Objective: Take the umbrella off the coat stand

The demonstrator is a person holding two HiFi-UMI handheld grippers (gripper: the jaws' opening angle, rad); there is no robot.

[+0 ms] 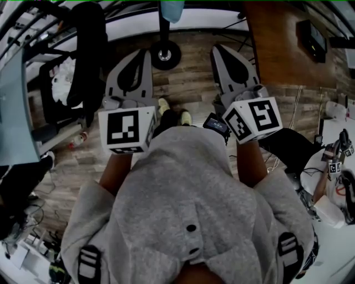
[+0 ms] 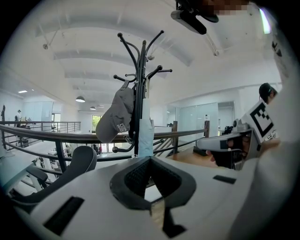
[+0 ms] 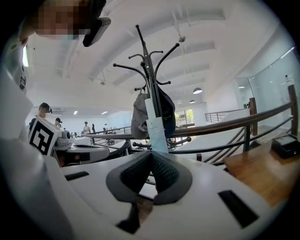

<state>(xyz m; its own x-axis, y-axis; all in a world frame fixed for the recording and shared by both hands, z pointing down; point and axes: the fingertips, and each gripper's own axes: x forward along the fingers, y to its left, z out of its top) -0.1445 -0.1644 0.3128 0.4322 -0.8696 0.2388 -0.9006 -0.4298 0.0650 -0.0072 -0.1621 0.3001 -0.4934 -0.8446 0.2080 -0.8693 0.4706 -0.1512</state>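
A black coat stand [image 2: 139,89] rises straight ahead of both grippers, its round base [image 1: 164,54] on the wooden floor. A folded pale blue umbrella [image 2: 145,133] hangs down along the pole; it also shows in the right gripper view [image 3: 156,123] and as a tip in the head view [image 1: 172,8]. A grey cap [image 2: 116,116] hangs beside it. My left gripper [image 2: 150,158] is shut and empty, short of the stand. My right gripper [image 3: 151,153] is likewise shut and empty. In the head view both, left [image 1: 142,54] and right [image 1: 218,51], point toward the base.
A dark curved railing [image 2: 56,135] runs behind the stand. A black office chair [image 1: 83,55] stands at the left, a wooden desk [image 1: 277,33] at the upper right. A dark cap [image 3: 168,115] hangs on the stand's far side. People stand in the background [image 3: 44,110].
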